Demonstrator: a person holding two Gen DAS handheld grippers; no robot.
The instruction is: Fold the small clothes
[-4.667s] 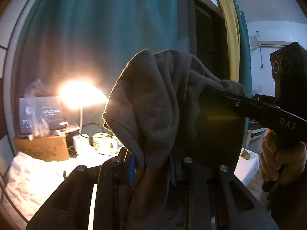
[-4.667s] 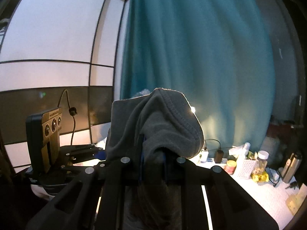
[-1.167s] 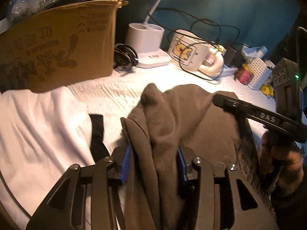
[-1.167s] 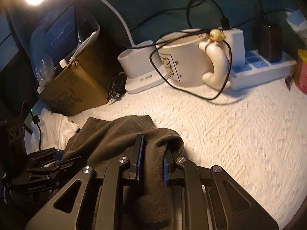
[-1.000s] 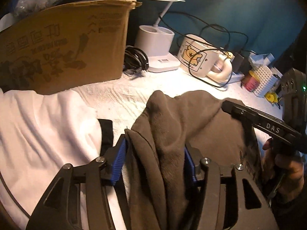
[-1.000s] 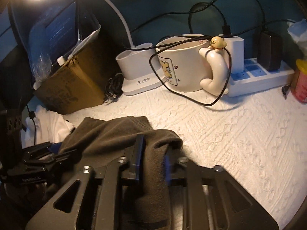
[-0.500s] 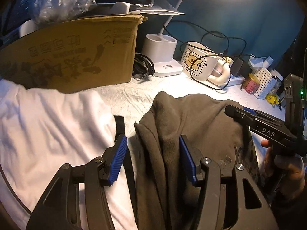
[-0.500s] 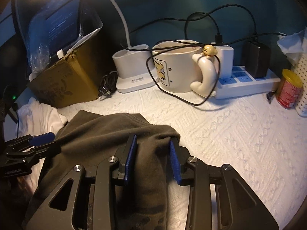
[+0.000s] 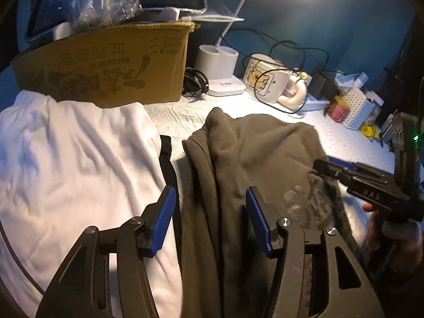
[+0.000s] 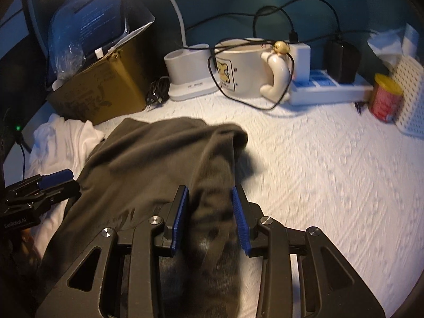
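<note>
White garment (image 9: 79, 159) lies at far left on the white textured cover (image 10: 331, 172), partly under the cardboard box's (image 9: 106, 71) front edge. Just beside it, centre, the dark grey garment (image 9: 251, 153) is laid on the cover, rumpled along its left edge.

Left gripper (image 9: 209, 222): jaws spread wide, a ridge of the grey cloth running between the blue pads (image 9: 164, 222) but not pinched. Right gripper (image 10: 210, 212): jaws likewise parted, a fold of cloth lying loose between them (some motion blur here, so contact with the pads cannot be settled).

Assessment: the garment is set down and released; the step in hand is laying out for the fold. Next move calls for re-gripping an edge or corner at each side and smoothing the bunched left portion before folding, keeping clear of the mug (image 10: 246, 71) and cables (image 10: 238, 92) behind.
</note>
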